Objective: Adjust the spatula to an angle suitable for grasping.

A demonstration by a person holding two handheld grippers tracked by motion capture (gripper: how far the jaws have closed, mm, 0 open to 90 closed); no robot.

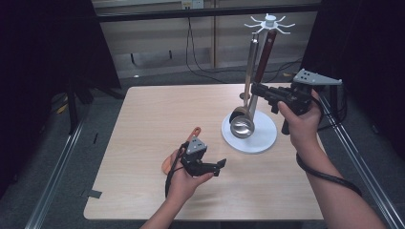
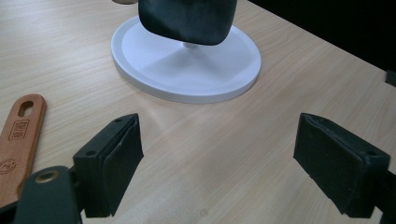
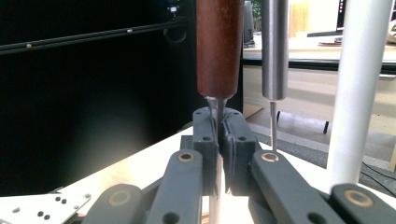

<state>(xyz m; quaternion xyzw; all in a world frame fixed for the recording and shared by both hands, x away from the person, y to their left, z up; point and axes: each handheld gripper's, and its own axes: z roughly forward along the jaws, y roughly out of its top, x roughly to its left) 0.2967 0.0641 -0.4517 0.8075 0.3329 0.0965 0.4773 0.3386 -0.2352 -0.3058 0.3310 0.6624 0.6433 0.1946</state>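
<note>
The wooden-handled utensil (image 3: 219, 51) hangs from the white utensil stand (image 1: 249, 138) near the right edge of the desk (image 1: 143, 114). Its handle is dark reddish brown and tapers down to a thin metal shank; no writing shows on it. The right gripper (image 3: 219, 126) is clamped on that shank just below the wood, jaws pressed together around the metal. Beside it hangs a steel ladle (image 1: 242, 125) with a round brushed handle, its bowl low over the stand's round white base. The stand's white pole (image 3: 359, 93) rises just right of the jaws in the right gripper view.

The right hand (image 1: 301, 121) holds its gripper level, pointing left at the stand, forearm coming in from the desk's front right corner.

The left gripper (image 1: 217, 164) hovers over the front middle of the desk, jaws wide apart and holding nothing, aimed toward the stand's base. Just beside it lies an orange spatula (image 2: 18, 135); its handle has a slotted hole and small stamped marks too small to read.
</note>
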